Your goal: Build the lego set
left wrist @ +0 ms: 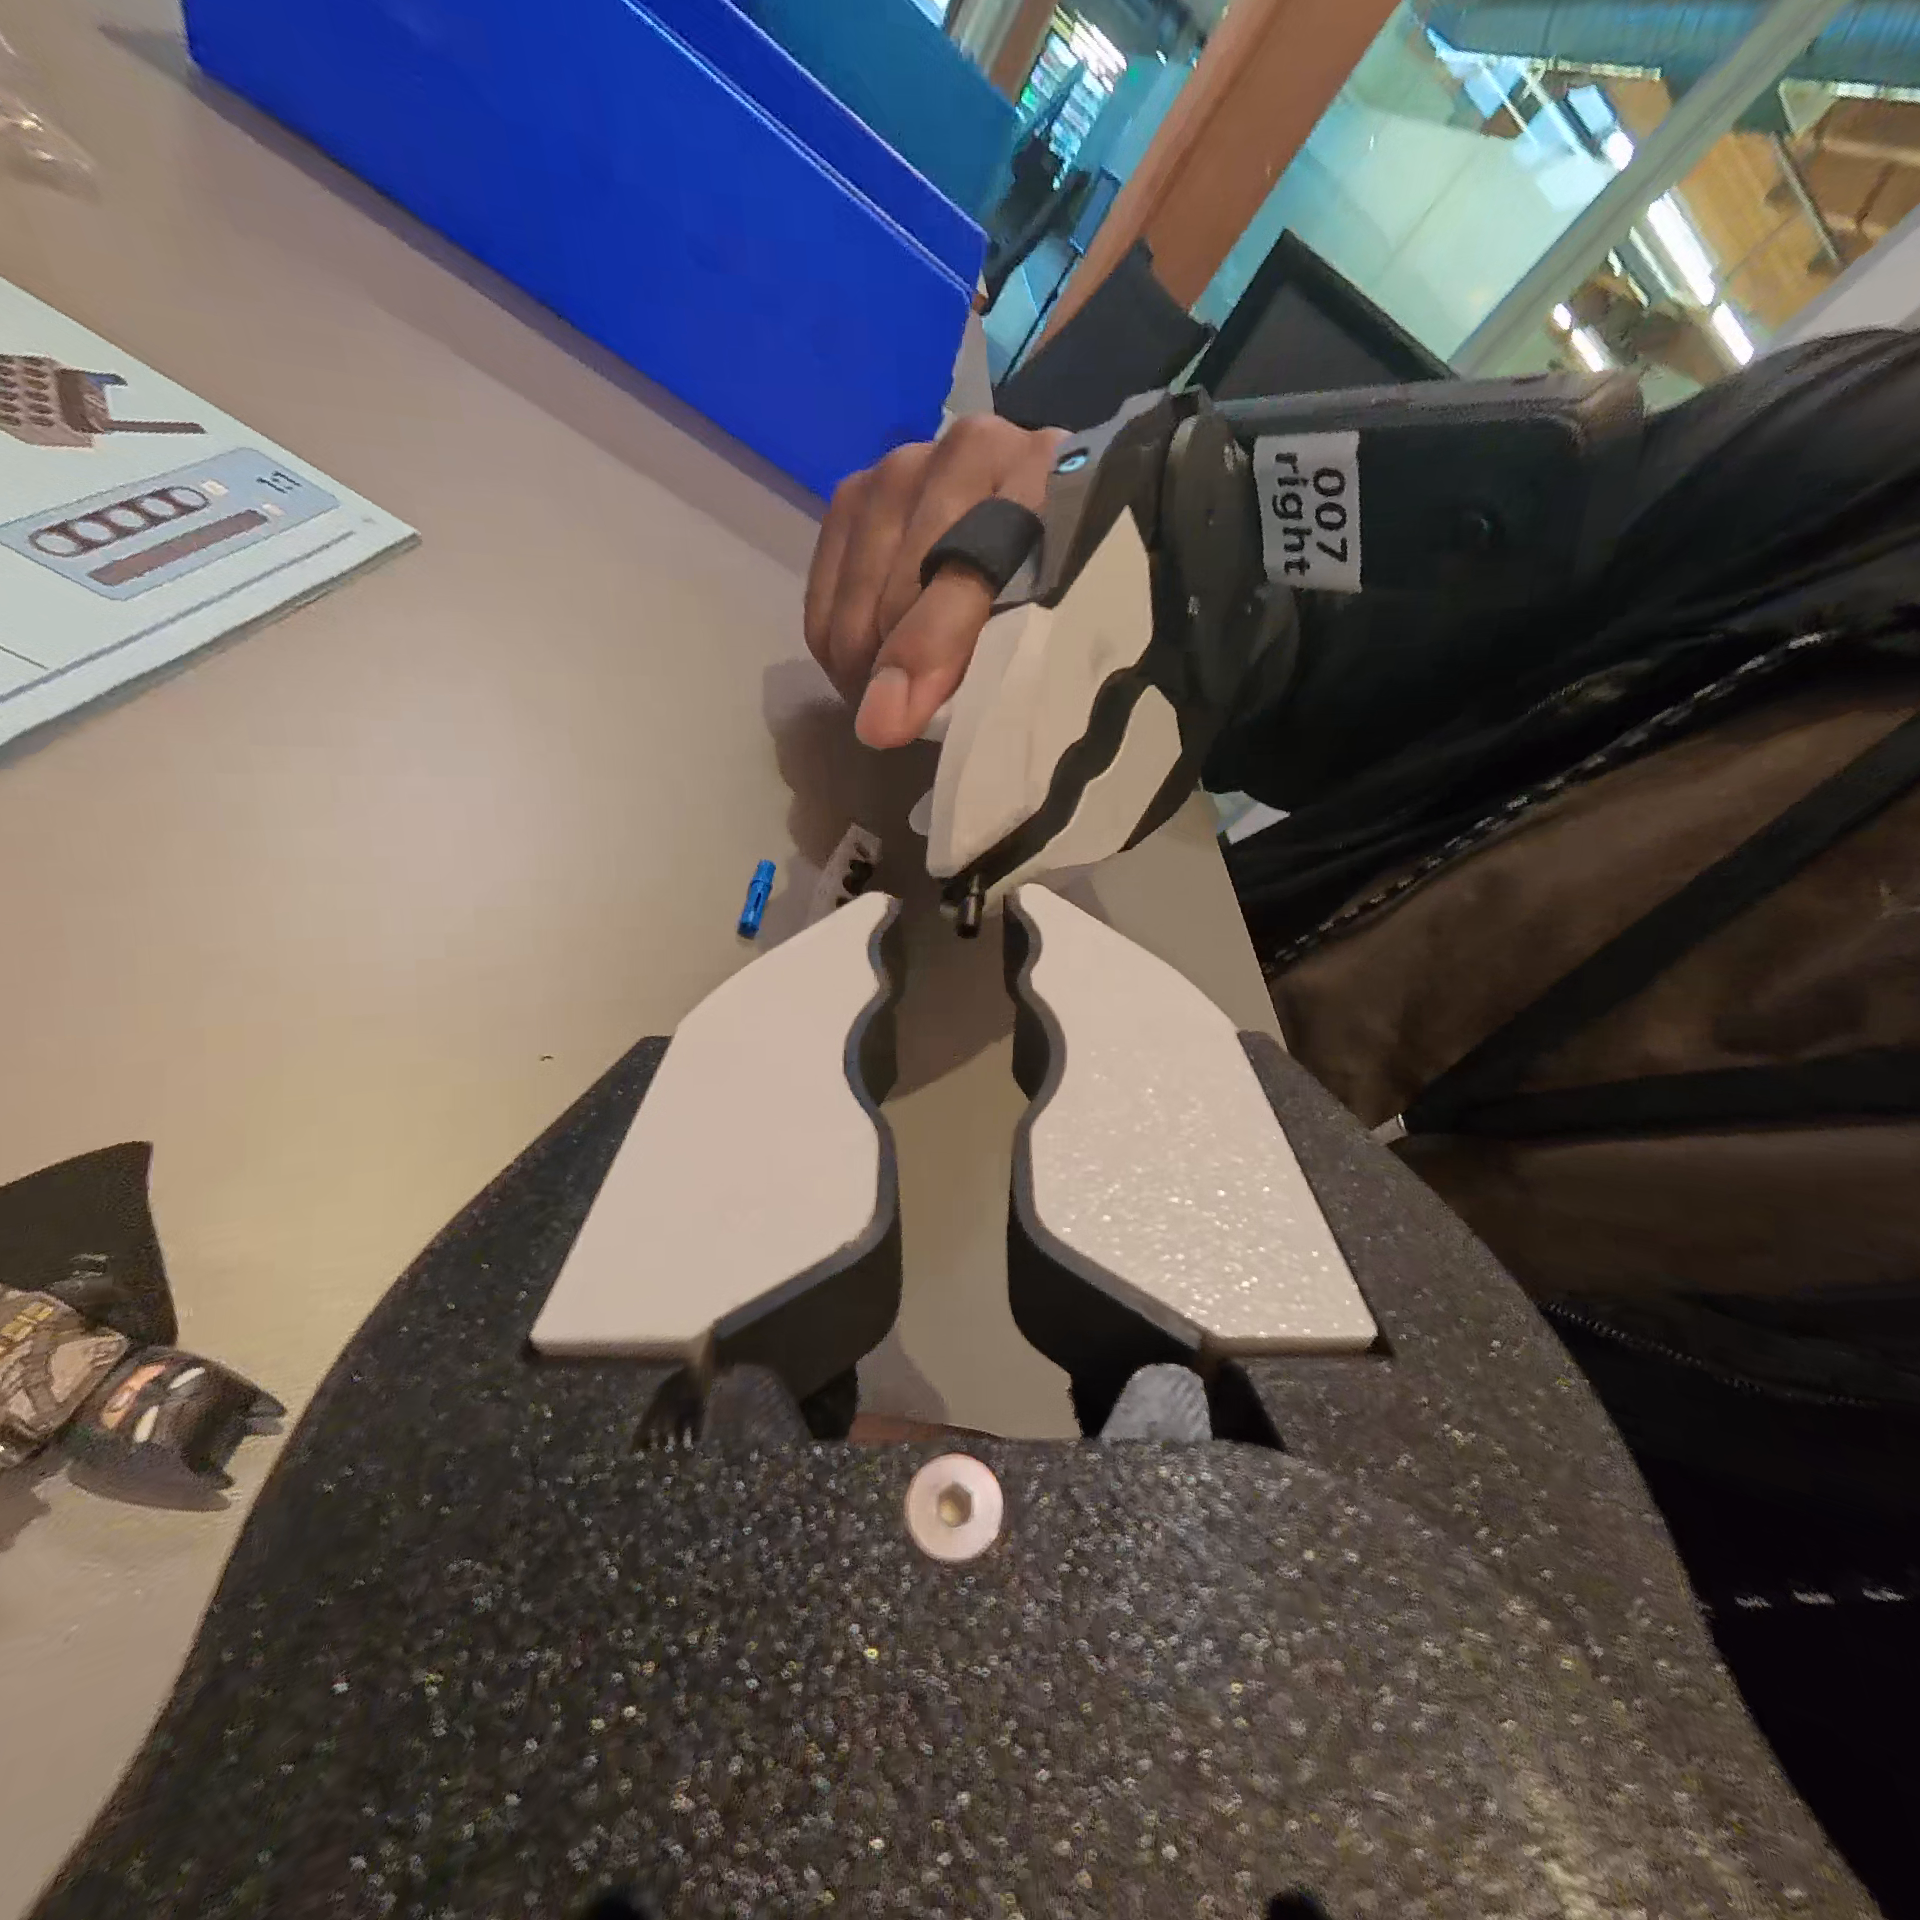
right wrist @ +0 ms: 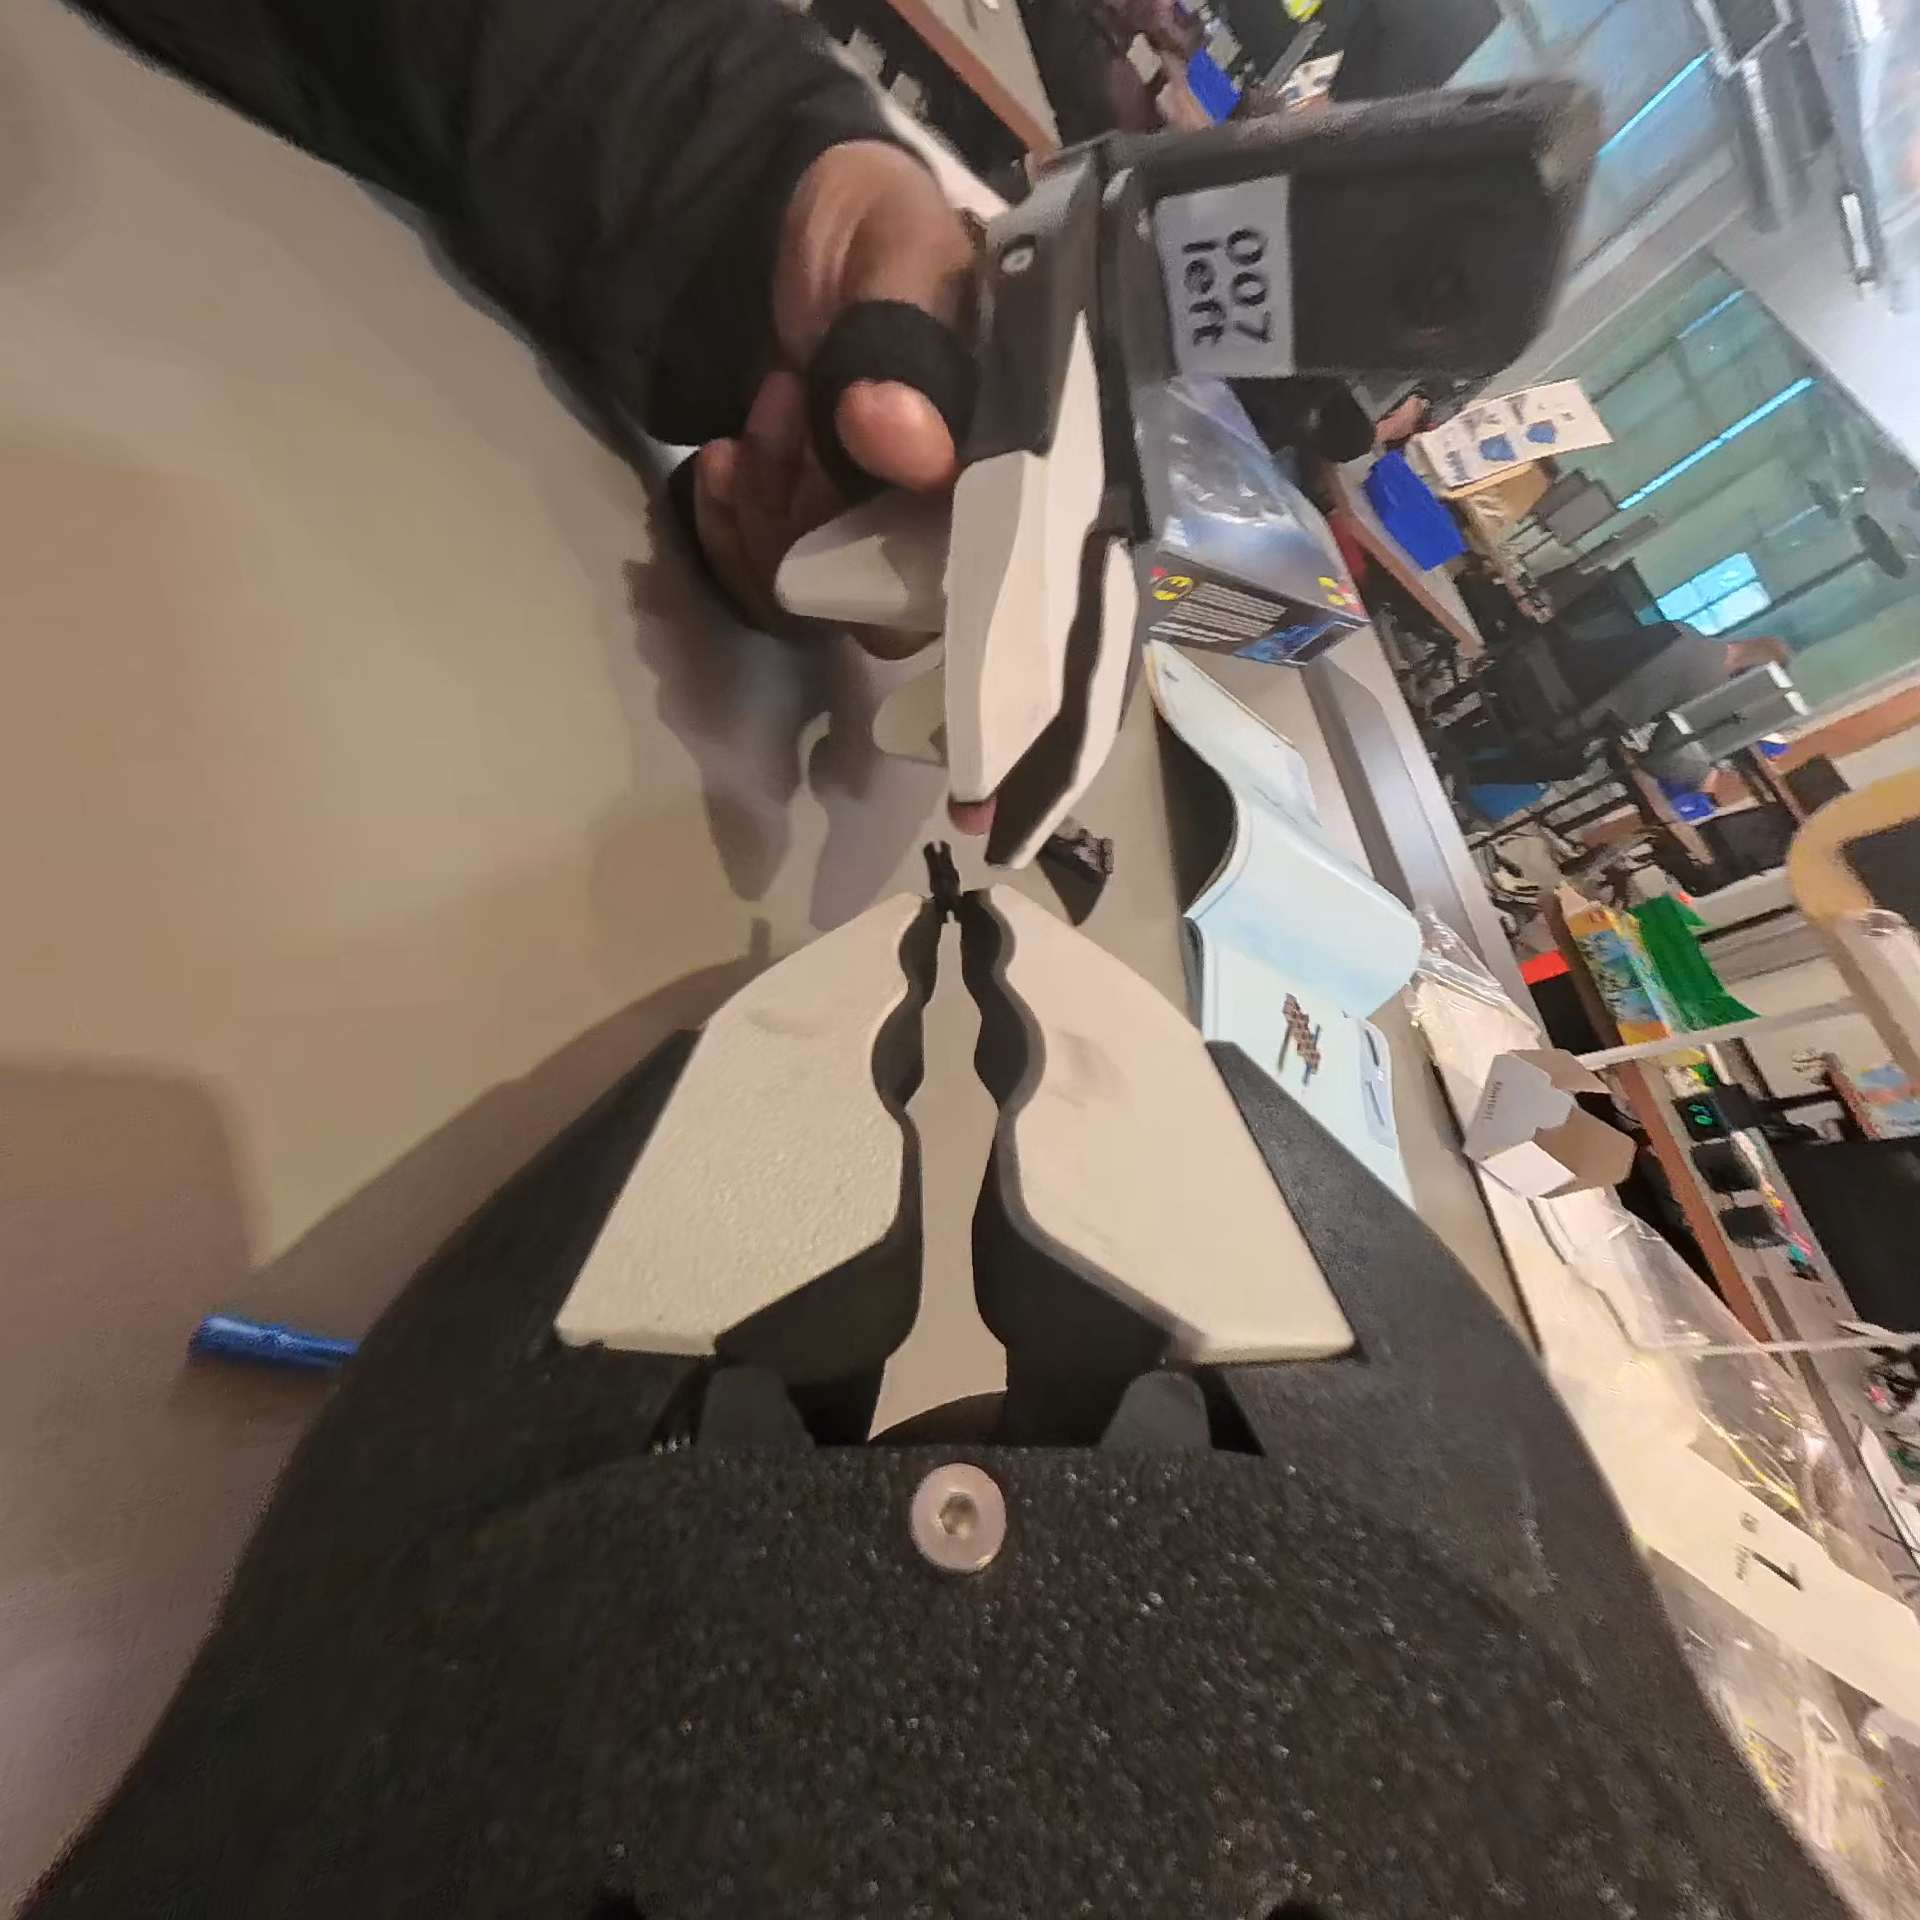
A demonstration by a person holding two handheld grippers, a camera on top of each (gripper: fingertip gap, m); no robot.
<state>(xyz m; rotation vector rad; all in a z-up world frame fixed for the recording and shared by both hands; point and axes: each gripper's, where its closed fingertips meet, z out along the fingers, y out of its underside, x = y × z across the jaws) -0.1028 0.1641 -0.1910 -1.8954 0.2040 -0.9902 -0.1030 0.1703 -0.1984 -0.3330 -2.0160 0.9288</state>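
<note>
In the right wrist view my right gripper (right wrist: 948,906) is shut on a small black pin (right wrist: 940,883), which sticks out past its fingertips. In the left wrist view the right gripper (left wrist: 971,873) comes in from the upper right, above the beige table (left wrist: 468,987). It holds the black pin (left wrist: 966,912) just in front of my left gripper (left wrist: 954,920). My left gripper is open. Its pads stand apart on either side of the pin and do not press on it. The left gripper (right wrist: 997,831) also shows in the right wrist view, tips close above the pin.
A blue pin (left wrist: 758,899) and a grey holed piece (left wrist: 852,883) lie on the table. An instruction booklet (left wrist: 156,520) and a blue bin (left wrist: 623,208) are to the left and behind. A caped toy figure (left wrist: 94,1351) lies at the lower left. A box (right wrist: 1236,592) stands behind the booklet. Less than 4 cm separates the two grippers' tips.
</note>
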